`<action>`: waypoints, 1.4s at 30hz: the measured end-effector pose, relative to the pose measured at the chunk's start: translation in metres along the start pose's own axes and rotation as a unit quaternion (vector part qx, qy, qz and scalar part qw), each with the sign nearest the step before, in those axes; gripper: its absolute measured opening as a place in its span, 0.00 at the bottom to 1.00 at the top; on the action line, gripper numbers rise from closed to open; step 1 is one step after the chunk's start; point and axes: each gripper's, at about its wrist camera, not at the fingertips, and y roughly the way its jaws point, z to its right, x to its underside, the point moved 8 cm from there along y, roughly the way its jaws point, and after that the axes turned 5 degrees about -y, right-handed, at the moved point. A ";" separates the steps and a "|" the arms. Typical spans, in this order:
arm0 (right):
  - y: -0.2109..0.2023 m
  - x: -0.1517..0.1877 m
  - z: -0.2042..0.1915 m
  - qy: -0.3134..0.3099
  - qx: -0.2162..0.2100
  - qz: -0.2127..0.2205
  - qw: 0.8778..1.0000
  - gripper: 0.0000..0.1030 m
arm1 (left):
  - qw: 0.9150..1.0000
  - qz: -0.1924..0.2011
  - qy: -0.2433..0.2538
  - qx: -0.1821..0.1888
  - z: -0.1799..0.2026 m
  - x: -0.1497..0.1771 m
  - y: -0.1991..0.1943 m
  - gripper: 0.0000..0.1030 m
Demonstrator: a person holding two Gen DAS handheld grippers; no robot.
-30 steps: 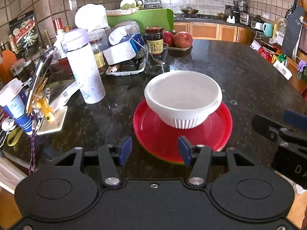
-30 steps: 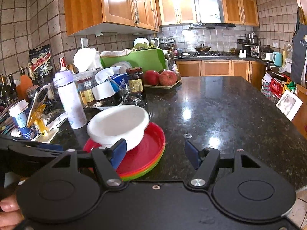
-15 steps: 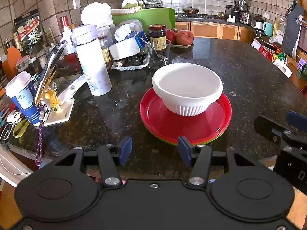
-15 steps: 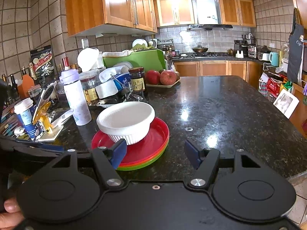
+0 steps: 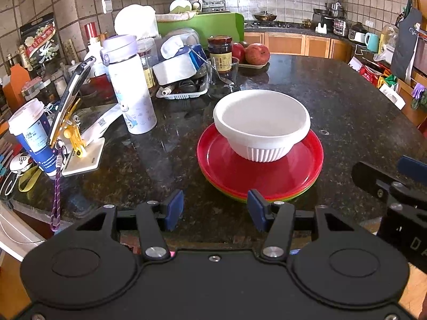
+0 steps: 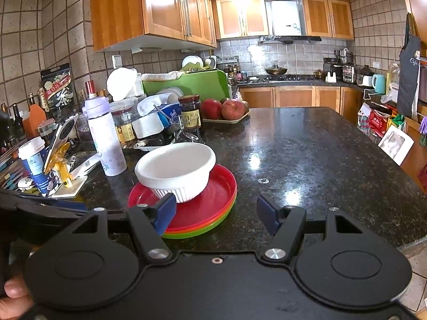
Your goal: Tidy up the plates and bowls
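Note:
A white ribbed bowl (image 5: 261,130) (image 6: 176,169) stands upright on a stack of plates (image 5: 226,168) (image 6: 213,202), red on top with orange and green rims below, on the black granite counter. My left gripper (image 5: 214,209) hangs open just short of the stack's near rim, nothing between its blue pads. My right gripper (image 6: 215,214) is open too, near the counter's front edge, right of the stack; its left pad overlaps the plates in the picture. From the left wrist camera, the right gripper (image 5: 395,186) shows at the right border.
Left of the plates stand a white bottle (image 5: 130,90), a blue paper cup (image 5: 32,136) and a phone on a yellow stand (image 5: 69,106). Behind are a tray of clutter (image 5: 181,80), a jar (image 5: 220,53), a glass and apples (image 5: 256,53). A hand (image 6: 13,296) holds the left gripper.
Both grippers have drawn back from the plates toward the counter's front edge, so the bowl and stack look smaller and farther off. The bowl and plates have stayed put.

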 end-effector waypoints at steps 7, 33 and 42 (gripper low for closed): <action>0.001 0.000 0.000 0.003 0.001 0.001 1.000 0.67 | 1.000 -0.001 -0.001 0.000 -0.001 -0.001 0.002 0.58; 0.006 -0.003 -0.001 0.000 -0.006 -0.002 1.000 0.67 | 1.000 -0.007 -0.005 0.006 -0.004 -0.003 0.007 0.58; 0.008 -0.002 -0.003 -0.001 -0.008 -0.005 1.000 0.67 | 1.000 -0.009 -0.007 0.007 -0.005 -0.003 0.009 0.57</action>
